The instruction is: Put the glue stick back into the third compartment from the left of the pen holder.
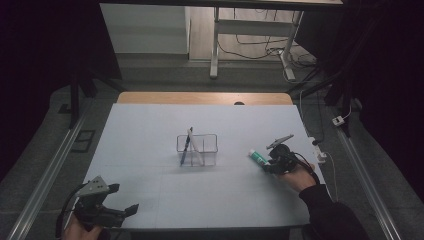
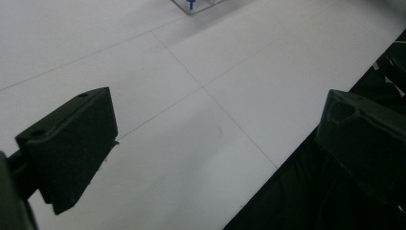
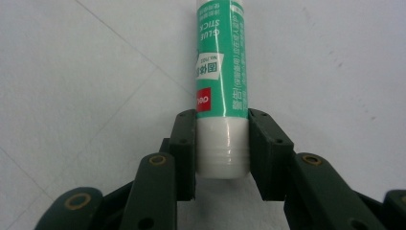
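Glue stick clamped at its white end by the right hand-held gripper, on a white-covered counter (image 1: 150, 125).

At frame centre of the high view stands a clear divided holder (image 1: 198, 149), with a blue pen (image 1: 185, 146) and a white pen (image 1: 193, 145) leaning in its left compartment. At lower left, the left hand-held gripper (image 1: 125, 199) rests with its jaws spread wide and nothing between them. At right of centre, the right hand-held gripper (image 3: 222, 143) has its jaws closed on the glue stick (image 3: 221, 62), whose green body points away over the counter. The likely step is carrying the stick to the holder: lift it clear first, tip it upright, and lower it into the free right compartment without knocking the wall.
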{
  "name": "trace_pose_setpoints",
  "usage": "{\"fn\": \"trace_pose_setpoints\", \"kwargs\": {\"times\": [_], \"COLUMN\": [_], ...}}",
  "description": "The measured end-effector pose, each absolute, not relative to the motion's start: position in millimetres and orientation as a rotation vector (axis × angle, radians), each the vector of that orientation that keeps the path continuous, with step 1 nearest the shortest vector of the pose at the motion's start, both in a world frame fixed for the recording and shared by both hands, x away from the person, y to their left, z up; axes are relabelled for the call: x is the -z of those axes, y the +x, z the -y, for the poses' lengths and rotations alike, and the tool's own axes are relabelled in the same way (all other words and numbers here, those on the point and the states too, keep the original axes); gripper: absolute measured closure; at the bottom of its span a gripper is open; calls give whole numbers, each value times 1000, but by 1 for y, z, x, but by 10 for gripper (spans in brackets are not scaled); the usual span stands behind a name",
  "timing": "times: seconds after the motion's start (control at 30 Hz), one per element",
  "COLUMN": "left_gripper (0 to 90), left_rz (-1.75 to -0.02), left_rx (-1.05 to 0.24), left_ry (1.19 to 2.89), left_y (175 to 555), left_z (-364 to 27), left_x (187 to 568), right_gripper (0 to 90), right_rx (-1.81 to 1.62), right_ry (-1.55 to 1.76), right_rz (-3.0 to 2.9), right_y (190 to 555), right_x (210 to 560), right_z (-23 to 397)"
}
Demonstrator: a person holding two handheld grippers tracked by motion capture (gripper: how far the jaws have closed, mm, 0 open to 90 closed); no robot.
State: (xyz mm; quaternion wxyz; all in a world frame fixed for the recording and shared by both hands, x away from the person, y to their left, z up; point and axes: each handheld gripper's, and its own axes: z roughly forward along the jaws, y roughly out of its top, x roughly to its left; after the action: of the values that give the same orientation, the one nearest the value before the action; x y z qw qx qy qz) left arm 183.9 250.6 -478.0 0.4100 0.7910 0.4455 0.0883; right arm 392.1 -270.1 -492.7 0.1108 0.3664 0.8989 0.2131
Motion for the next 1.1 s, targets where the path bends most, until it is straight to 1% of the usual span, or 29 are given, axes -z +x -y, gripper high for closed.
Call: {"fn": "trace_pose_setpoints", "kwargs": {"times": [0.27, 0.6, 1.1], "left_gripper": [0, 0, 0], "left_rz": [-1103, -1017, -873], "left_rx": [-231, -226, -241], "left_ry": [1971, 1962, 1932], "left_y": [185, 192, 216], "left_z": [-250, -242, -209], "left_x": [477, 473, 457], "right_gripper": [657, 656, 656], "right_rx": [-721, -869, -1072], "right_ry": [1040, 962, 759], "right_rz": [-2596, -2565, -2567], "right_y": [388, 377, 356], "right_x": [480, 459, 431], "right_z": [272, 267, 242]}}
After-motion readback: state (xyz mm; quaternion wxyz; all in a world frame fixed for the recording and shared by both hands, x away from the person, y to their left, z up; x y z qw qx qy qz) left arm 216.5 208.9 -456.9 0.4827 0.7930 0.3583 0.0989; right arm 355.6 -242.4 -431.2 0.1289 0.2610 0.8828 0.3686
